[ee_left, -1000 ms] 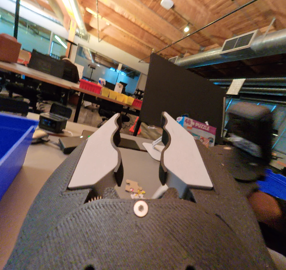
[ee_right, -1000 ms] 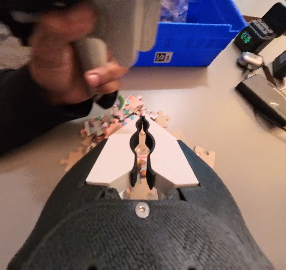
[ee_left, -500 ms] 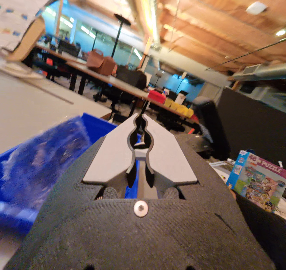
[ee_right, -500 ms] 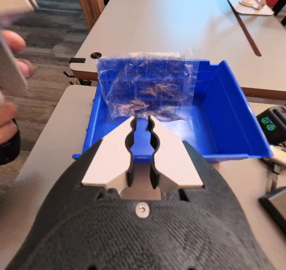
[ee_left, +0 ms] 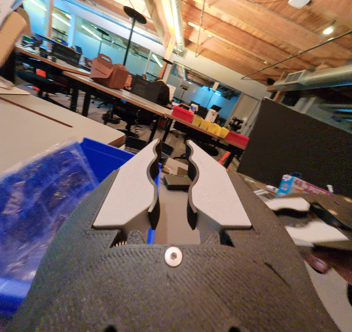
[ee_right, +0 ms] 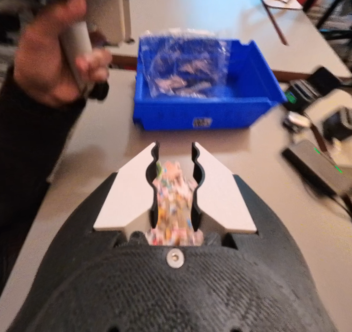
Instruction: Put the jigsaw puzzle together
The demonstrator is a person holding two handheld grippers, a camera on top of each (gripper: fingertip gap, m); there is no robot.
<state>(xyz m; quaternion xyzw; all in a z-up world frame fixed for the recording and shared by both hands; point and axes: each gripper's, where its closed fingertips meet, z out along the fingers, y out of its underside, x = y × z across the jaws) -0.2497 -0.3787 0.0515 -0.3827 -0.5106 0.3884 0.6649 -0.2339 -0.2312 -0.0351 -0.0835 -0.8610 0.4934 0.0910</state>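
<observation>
My left gripper (ee_left: pixel 173 143) is open with nothing between its fingers; it is raised and points across the room. A blue bin (ee_left: pixel 106 157) with a clear plastic bag (ee_left: pixel 43 185) in it lies to its lower left. My right gripper (ee_right: pixel 175 144) is open above the table. A blurred heap of coloured puzzle pieces (ee_right: pixel 171 195) lies on the table under the gap between its fingers, and the pads do not press on it. The blue bin (ee_right: pixel 200 113) with the clear bag (ee_right: pixel 182 66) stands ahead of it. The right gripper also shows blurred in the left wrist view (ee_left: pixel 282 218).
A hand (ee_right: pixel 53 56) grips the other gripper's grey handle at upper left. Black devices with green lights (ee_right: pixel 299 94) and a flat black box (ee_right: pixel 314 170) sit at the right. A puzzle box (ee_left: pixel 297 185) stands before a black partition (ee_left: pixel 295 146). Left tips to right tips: about 15 centimetres.
My left gripper was open, shut on nothing half a second ago, and stands open again, swung left toward the bin. My right gripper opened from shut and has come back over the puzzle pieces.
</observation>
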